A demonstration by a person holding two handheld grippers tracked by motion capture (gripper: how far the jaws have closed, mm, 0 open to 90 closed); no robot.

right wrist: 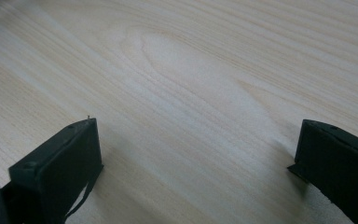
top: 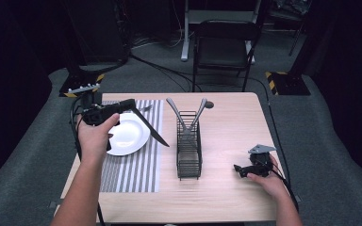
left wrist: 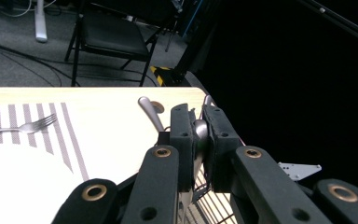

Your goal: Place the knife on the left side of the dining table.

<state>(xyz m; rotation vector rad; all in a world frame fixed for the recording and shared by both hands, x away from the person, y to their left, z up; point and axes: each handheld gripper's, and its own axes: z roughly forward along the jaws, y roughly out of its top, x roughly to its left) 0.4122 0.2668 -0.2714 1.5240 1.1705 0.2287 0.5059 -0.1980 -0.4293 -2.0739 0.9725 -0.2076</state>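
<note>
**A:** What was held by the left gripper (top: 131, 104), and how were its jaws set?

**B:** A knife (top: 150, 128) was clamped by its handle between the jaws, which were drawn in narrow around it. In the left gripper view the silver handle (left wrist: 199, 130) could be seen pinched between the two black pads (left wrist: 182, 135). In the high view the dark blade was seen slanting away from the jaws toward five o'clock, its tip carried over the right edge of the striped placemat (top: 132, 174), just beside the white plate (top: 131, 134).

**A:** Where was everything else placed on the table (top: 231, 197)?

**B:** The plate was laid on the placemat at about nine o'clock from the table's middle. A fork (left wrist: 25, 126) was laid on the mat beyond the plate, toward twelve o'clock. A black wire caddy (top: 189, 150) was stood near the middle of the table, at three o'clock from the plate, and two silver utensil handles (top: 175, 109) were leaned out of it toward eleven and one o'clock.

**A:** And the right gripper (top: 241, 169)?

**B:** It was kept low over the wood at about four o'clock from the caddy, well apart from it. Its jaws were spread wide, with bare tabletop (right wrist: 191, 93) seen between them in the right gripper view, and nothing was gripped.
</note>
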